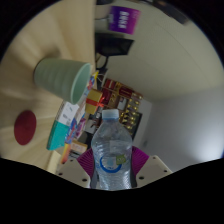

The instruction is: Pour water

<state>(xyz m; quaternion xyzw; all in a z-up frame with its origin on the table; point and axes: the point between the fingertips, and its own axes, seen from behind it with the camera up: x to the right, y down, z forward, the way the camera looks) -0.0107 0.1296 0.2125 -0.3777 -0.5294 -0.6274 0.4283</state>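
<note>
Water bottle [112, 150] sits right between the fingers of your hand-held gripper [112, 170], its clear body and label filling the space between the magenta pads [143, 163], which press against both of its sides, so you are pinching it. The view is tilted. Beyond the fingers and off to their left, a green cup [63, 78] rests on the pale counter [30, 70]. A red round disc [25, 125] lies nearer, left of the bottle. Colourful packets [85, 110] lie just past the bottle.
</note>
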